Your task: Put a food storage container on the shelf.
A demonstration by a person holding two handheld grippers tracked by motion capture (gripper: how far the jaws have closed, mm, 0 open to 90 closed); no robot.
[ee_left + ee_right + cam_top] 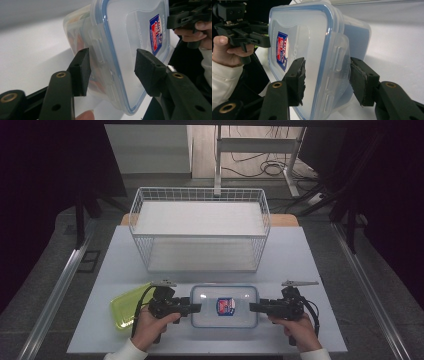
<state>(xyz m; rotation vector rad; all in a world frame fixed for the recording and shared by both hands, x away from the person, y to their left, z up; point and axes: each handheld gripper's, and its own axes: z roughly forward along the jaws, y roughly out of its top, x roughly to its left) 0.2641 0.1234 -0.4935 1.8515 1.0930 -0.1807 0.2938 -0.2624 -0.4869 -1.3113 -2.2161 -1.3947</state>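
Dim room, dark at both sides; a desk frame and loose cables on the floor beyond the far end. The pale counter (125, 250) sits lit in the middle.

Largest item: a white wire basket (200, 195), standing at the far half of the counter, nothing visible inside it. Nearer the person, centred at the front edge, a clear plastic food box (224, 306) with a blue-rimmed snap lid and a red and blue label on top. It lies flat on the counter. Just to its left, a yellow-green lid or tray (124, 307), partly under the left hand.

Left gripper (196, 307) is at the left end of the box. In the left gripper view its jaws stand apart, one either side of the box's end latch (96, 47), with visible gaps; not clamped. Right gripper (254, 307) is at the right end. In the right gripper view its jaws also straddle the end latch (337, 65), spread, pads close to the plastic but not pressing it as far as I can tell.

Progress, as a judgement: the work looks like a two-handed pickup of the box, likely bound for the basket. Approach and alignment look done, both ends bracketed. Left to do: close both grippers on the ends, lift level, carry forward, set down. Box not yet off the counter.
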